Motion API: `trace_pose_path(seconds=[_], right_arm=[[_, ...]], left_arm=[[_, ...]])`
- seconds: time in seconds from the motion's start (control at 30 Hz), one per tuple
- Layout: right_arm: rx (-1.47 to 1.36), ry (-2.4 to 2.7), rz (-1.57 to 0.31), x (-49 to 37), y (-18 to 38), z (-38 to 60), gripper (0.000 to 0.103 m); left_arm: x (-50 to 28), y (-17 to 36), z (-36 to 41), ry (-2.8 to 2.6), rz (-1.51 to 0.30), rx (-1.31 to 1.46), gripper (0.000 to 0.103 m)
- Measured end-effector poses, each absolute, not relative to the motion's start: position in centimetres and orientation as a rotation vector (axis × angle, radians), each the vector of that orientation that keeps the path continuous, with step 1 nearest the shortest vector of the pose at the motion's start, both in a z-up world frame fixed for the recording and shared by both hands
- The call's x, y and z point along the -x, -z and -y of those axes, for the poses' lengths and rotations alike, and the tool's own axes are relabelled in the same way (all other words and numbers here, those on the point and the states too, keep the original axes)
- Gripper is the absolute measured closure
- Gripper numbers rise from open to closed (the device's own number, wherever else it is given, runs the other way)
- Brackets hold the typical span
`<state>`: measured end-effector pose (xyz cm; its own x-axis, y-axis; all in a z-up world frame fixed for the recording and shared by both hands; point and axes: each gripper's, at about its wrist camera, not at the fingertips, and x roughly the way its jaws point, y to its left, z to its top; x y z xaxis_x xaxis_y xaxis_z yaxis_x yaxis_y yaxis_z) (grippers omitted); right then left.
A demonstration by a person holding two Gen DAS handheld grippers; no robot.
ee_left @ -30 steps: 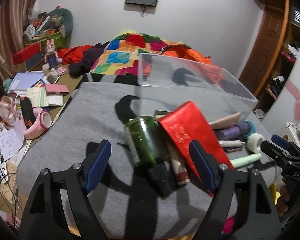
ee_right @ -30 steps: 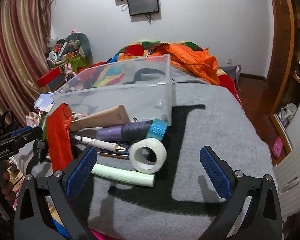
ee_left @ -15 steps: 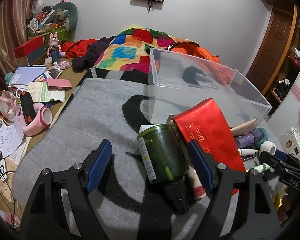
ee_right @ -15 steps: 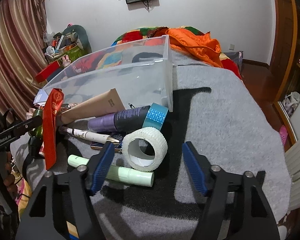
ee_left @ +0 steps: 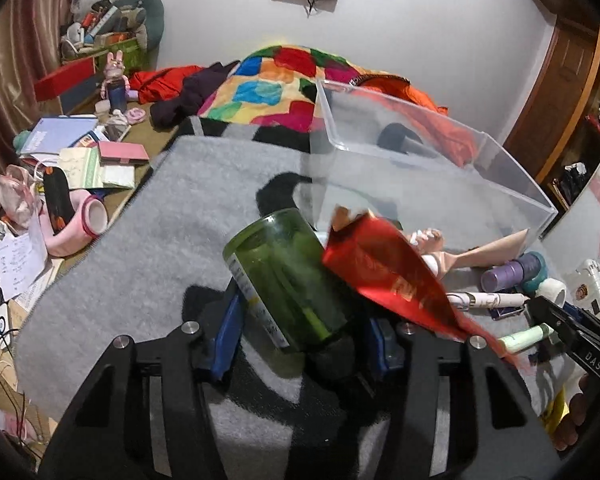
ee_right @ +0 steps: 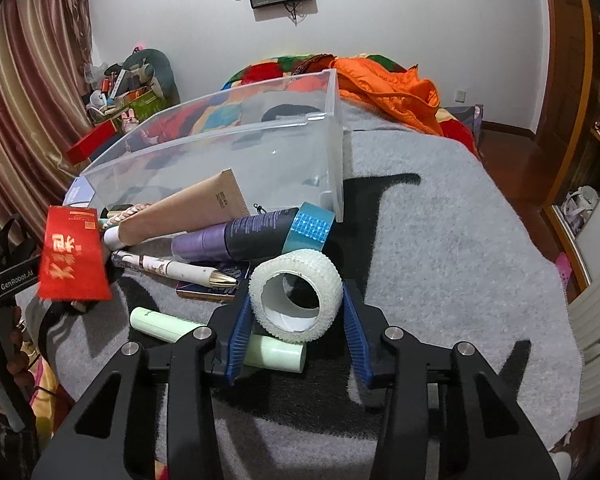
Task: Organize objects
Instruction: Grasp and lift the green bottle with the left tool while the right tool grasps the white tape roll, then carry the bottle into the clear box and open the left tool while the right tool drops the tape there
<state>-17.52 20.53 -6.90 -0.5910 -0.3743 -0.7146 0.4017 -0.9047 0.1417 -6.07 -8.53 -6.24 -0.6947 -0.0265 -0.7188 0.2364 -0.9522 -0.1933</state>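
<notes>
- Your left gripper (ee_left: 306, 334) has the dark green translucent glass bottle (ee_left: 286, 280) with a black cap between its blue pads. The jaws are closing, and the pads sit against the bottle's lower body near the cap, so it looks pinched.
- The bottle tilts, base raised toward the clear plastic storage bin (ee_left: 428, 168), cap down by your gripper.
- A shiny red envelope with gold print (ee_left: 384, 270) leans on the bottle's right side and partly covers the right-hand pad (ee_left: 382, 344).
- Your right gripper (ee_right: 296, 330) straddles the white mesh-textured tape roll (ee_right: 296, 294), which stands on its edge with the hole facing you. Its jaws are closing too; the left pad touches the roll, while contact on the right side is hard to judge.
- Under and in front of the roll lies the pale green cylindrical tube (ee_right: 216, 334), flat on the grey fleece blanket (ee_right: 440, 248).
- Behind the roll: a white pen with a gold tip (ee_right: 176, 269), a purple and black tube (ee_right: 236, 238), a blue patterned tape roll (ee_right: 309, 228), and a beige squeeze tube (ee_right: 196, 208) leaning on the bin's front wall.
- The bin stands on the blanket, just behind this pile.
</notes>
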Motion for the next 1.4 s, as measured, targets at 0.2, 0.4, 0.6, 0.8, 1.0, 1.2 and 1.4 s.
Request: trace_pose_path(seconds=[0.2, 0.4, 0.6, 0.8, 1.0, 1.2, 1.4], right_arm=[[-1.056, 2.494, -0.048, 17.5, 5.8, -20.8, 0.065], [-1.006, 2.510, -0.073, 17.4, 4.2, -20.7, 0.065], [-0.949, 2.518, -0.074, 17.5, 2.4, -20.5, 0.065], [-0.894, 2.519, -0.081, 17.7, 1.0, -20.1, 0.065], [-0.860, 2.505, -0.050, 18.5, -0.2, -19.8, 0.065], [-0.817, 2.517, -0.062, 19.4, -1.4, -19.1, 0.065], [-0.790, 2.523, -0.094, 20.8, -2.2, -17.9, 0.065]], left_arm=[[5.0, 4.9, 8.6, 2.756, -0.398, -1.097, 0.053], [4.0, 2.4, 8.5, 2.806, -0.382, -1.017, 0.058], [3.2, -0.3, 7.8, 2.859, -0.336, -0.929, 0.058], [3.3, -2.3, 7.2, 2.905, -0.307, -0.881, 0.058], [4.2, -3.8, 5.6, 2.968, -0.270, -0.862, 0.058], [5.8, -5.1, 4.2, 3.016, -0.227, -0.839, 0.058], [8.2, -6.1, 2.9, 3.036, -0.166, -0.830, 0.058]])
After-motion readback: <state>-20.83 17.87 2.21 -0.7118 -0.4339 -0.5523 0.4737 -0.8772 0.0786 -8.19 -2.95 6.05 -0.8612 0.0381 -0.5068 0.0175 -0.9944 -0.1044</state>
